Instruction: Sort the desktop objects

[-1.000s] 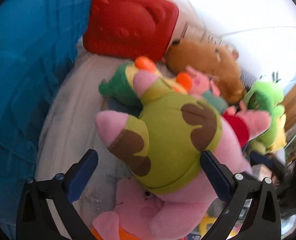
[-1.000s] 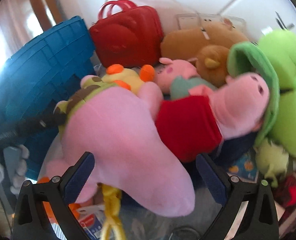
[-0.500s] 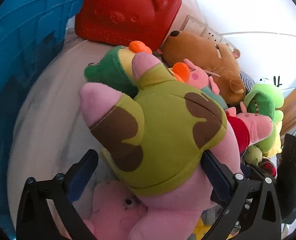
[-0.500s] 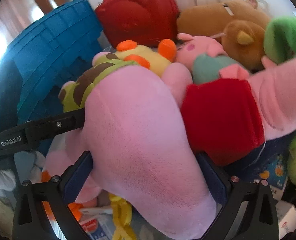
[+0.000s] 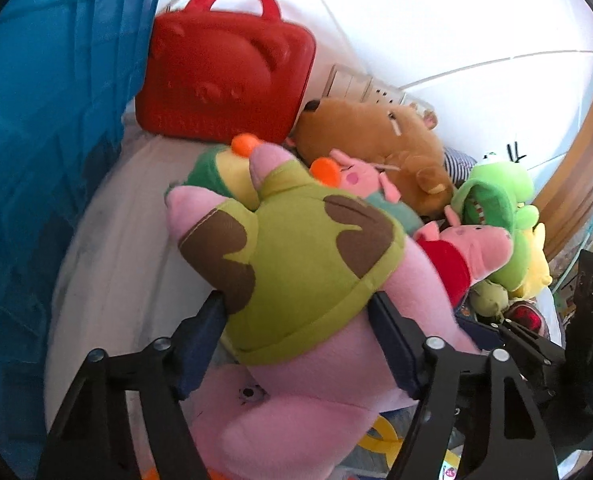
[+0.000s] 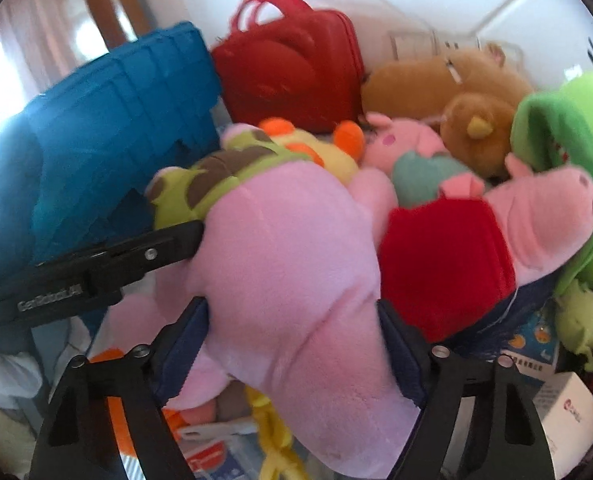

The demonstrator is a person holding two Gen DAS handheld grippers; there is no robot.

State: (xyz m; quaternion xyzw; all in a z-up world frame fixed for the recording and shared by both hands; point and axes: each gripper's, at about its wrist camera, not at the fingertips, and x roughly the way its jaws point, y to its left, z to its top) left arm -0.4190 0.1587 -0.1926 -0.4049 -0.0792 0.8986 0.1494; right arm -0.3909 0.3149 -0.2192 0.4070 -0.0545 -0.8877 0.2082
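A big pink star plush in green-and-brown shorts [image 5: 296, 264] is held by both grippers above the desk. My left gripper [image 5: 300, 320] is shut on its shorts end. My right gripper [image 6: 292, 320] is shut on its pink body [image 6: 288, 264]. The left gripper's finger shows in the right wrist view [image 6: 136, 256], pressed on the plush's left side. Behind it lie a pig plush in a red dress [image 5: 468, 248], a small pink pig [image 5: 360, 178], a brown bear [image 5: 376, 140] and a green frog plush [image 5: 496, 196].
A blue crate [image 5: 48, 128] stands at the left. A red bear-embossed case [image 5: 224, 80] leans on the white wall. Another pink plush [image 5: 280, 420] lies below the held one. A white box [image 6: 572, 412], papers and a yellow strap [image 6: 272, 440] lie at the front.
Both grippers have closed tighter on the star plush and lifted it a little; the left view has pulled back and the red case and blue crate show more fully.
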